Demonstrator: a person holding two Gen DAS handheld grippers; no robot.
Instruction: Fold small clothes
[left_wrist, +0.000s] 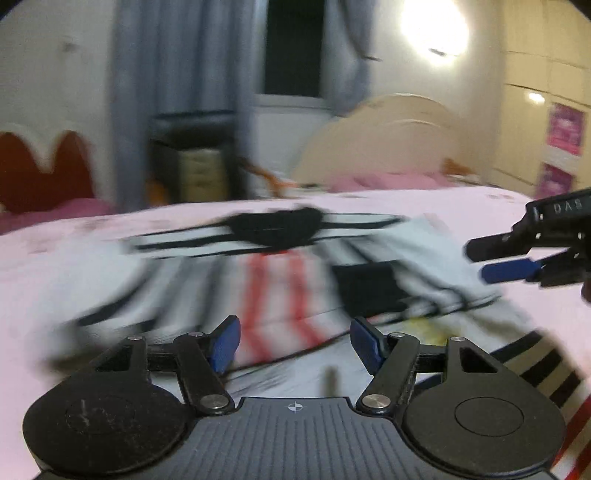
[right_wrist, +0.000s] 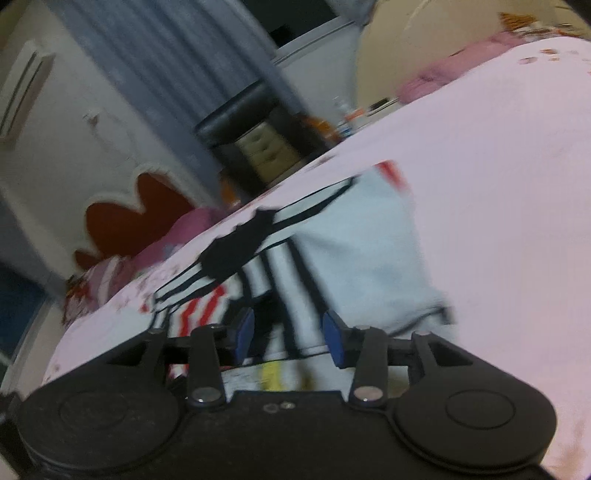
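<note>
Both views badly smeared, so fine detail is unreliable. Left gripper (left_wrist: 295, 345): blue pads spread wide, nothing between them. Right gripper (right_wrist: 288, 341): pads likewise parted, nothing pinched as far as the blur allows. The small garment (left_wrist: 280, 273), white with black stripes, red stripes and a dark collar patch, lies spread on the pink bedsheet (left_wrist: 480, 206) just ahead of and below both grippers, not lifted. Risks, as I judge them: with neither tool holding cloth, a grab made at this speed could close on a single layer, or on sheet and garment together, dragging the bedding into the fold; the rumpled right sleeve area could bunch rather than lie flat; and the two tools sit near each other over the same piece, so a careless reach might knock pad against pad. The left wrist view alone shows the other tool from outside, entering at its right edge with one blue pad (left_wrist: 509, 270) and one black finger stacked, hovering over the garment's far right side; it also shows the striped hem beside its own right finger. The right wrist view alone shows the pale plain panel (right_wrist: 369, 258) ahead and right of its pads, a yellow patch directly beneath them, and the black chest of drawers (right_wrist: 255, 144) beyond the bed edge more plainly.
</note>
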